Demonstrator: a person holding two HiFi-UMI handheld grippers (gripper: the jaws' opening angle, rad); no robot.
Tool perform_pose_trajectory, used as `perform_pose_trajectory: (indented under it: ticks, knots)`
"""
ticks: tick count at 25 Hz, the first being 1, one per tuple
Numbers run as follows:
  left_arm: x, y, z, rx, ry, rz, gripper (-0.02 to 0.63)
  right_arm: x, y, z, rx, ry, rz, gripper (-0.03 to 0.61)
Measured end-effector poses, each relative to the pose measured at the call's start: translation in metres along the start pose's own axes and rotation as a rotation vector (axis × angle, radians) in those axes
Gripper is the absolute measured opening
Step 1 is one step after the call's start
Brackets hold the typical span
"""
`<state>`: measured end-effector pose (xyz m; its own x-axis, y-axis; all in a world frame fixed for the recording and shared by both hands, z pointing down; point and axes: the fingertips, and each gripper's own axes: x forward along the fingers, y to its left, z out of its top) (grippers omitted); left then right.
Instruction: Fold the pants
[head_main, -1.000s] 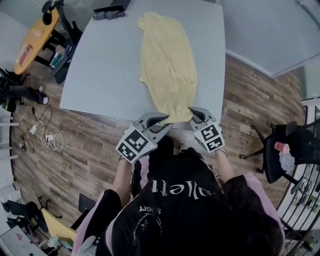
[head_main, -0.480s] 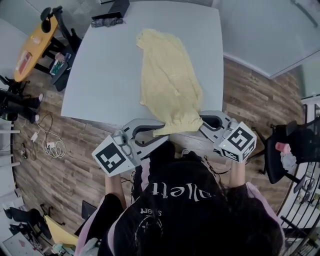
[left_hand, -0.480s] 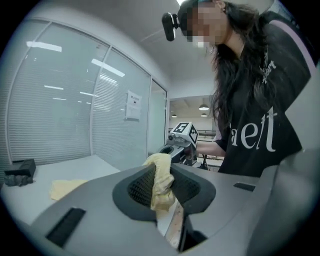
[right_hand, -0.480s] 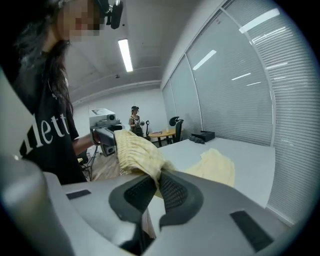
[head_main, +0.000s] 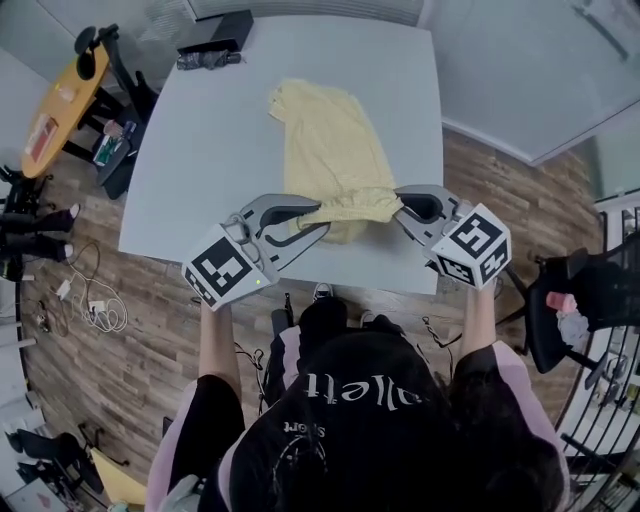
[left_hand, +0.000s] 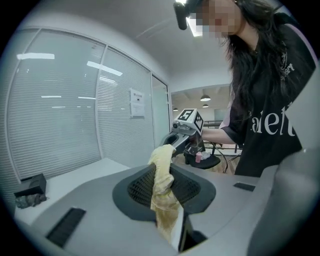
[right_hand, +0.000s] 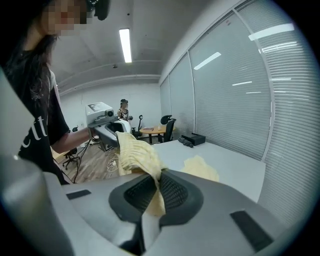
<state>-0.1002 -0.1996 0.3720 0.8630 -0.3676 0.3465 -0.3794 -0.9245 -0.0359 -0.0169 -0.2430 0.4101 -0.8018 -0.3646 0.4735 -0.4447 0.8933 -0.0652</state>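
The left gripper (head_main: 316, 214) is clamped on the left corner of the yellow pants' (head_main: 335, 150) near end, which is held up off the gray table (head_main: 190, 170) right around its 6 o'clock edge. The rest of the pants is laid flat, stretched out toward 12 o'clock. The other corner is pinched tight in the right gripper (head_main: 402, 205).

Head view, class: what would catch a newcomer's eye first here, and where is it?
The yellow pants stand out, laid lengthwise along the grey table. Their near end is bunched and held above the table's near edge. It is clamped at one side by the left gripper and at the other by the right gripper.
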Motion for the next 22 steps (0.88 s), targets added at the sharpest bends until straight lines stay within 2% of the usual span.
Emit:
perform_pose_trajectory:
  ticks: [3,8,12,17,22]
  knots:
    - [0.009,0.038,-0.007,0.026,0.035,0.048,0.095,0.02,-0.029,0.007,0.012,0.013,-0.026,0.031]
    - [0.029,0.107,-0.027,0.021,0.1,0.145,0.095,0.068,-0.087,0.012,0.019,0.055,-0.097,0.031]
    - [0.048,0.167,-0.054,-0.03,0.114,0.231,0.095,0.113,-0.132,0.005,0.032,0.108,-0.147,0.031]
    - [0.074,0.224,-0.117,-0.128,0.204,0.33,0.096,0.175,-0.168,-0.035,0.068,0.208,-0.172,0.031]
    - [0.104,0.241,-0.19,-0.162,0.33,0.357,0.095,0.215,-0.186,-0.091,0.129,0.28,-0.223,0.032]
